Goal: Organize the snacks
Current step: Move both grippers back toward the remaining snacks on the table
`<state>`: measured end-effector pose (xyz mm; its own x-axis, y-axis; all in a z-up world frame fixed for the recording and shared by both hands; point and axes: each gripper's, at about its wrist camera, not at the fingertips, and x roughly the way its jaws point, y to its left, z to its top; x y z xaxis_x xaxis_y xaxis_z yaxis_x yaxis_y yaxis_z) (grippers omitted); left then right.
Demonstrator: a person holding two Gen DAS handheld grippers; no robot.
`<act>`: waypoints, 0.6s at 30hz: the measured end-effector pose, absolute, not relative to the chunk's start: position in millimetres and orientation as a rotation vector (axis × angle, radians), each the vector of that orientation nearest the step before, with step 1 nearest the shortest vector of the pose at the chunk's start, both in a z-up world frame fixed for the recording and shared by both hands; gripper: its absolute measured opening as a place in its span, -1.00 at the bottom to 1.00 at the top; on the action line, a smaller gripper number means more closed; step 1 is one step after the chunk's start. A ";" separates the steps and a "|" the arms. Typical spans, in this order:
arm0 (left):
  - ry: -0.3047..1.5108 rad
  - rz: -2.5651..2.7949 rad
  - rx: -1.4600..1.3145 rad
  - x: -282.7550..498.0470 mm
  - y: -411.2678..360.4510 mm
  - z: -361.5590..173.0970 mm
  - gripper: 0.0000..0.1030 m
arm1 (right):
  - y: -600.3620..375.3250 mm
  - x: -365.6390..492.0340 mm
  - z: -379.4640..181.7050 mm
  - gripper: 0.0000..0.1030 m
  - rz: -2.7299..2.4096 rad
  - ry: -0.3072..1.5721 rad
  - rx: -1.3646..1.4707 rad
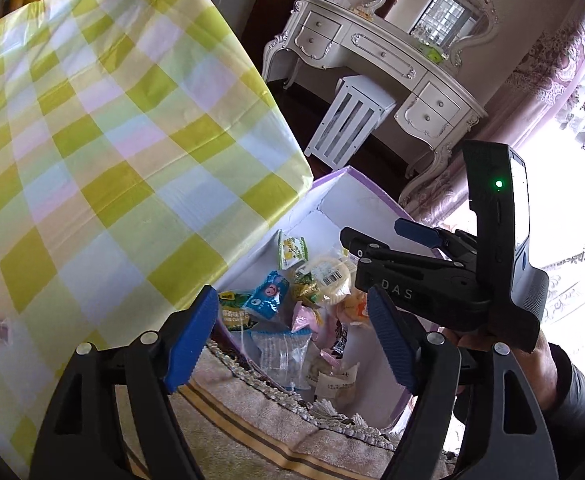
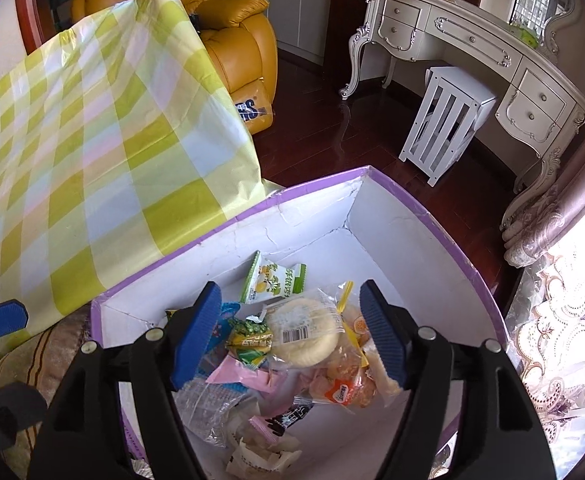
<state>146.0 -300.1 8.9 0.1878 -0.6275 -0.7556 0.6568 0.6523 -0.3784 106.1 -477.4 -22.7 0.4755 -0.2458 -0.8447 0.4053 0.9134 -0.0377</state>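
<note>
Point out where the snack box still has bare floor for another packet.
Bare floor in the box lies along its far wall and right wall, past the green-white packet. The near-left middle is crowded around the round bun.
</note>
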 end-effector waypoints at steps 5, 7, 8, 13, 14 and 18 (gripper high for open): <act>1.006 -0.821 -0.018 160.0 -268.6 15.8 0.44 | -457.5 115.3 -10.1 0.44 -0.368 0.978 0.154; 0.994 -0.788 -0.041 166.2 -255.5 18.1 0.44 | -449.9 118.6 -6.0 0.45 -0.356 0.970 0.146; 0.988 -0.771 -0.050 169.0 -249.3 19.4 0.44 | -446.0 120.5 -4.3 0.45 -0.350 0.968 0.143; 0.965 -0.698 -0.087 181.2 -217.6 22.8 0.44 | -427.0 128.7 1.4 0.48 -0.316 0.961 0.126; 0.961 -0.684 -0.094 183.0 -212.0 23.1 0.44 | -422.9 130.6 2.0 0.48 -0.308 0.961 0.124; 0.948 -0.635 -0.121 190.1 -190.7 23.4 0.44 | -405.7 137.8 3.1 0.48 -0.277 0.961 0.108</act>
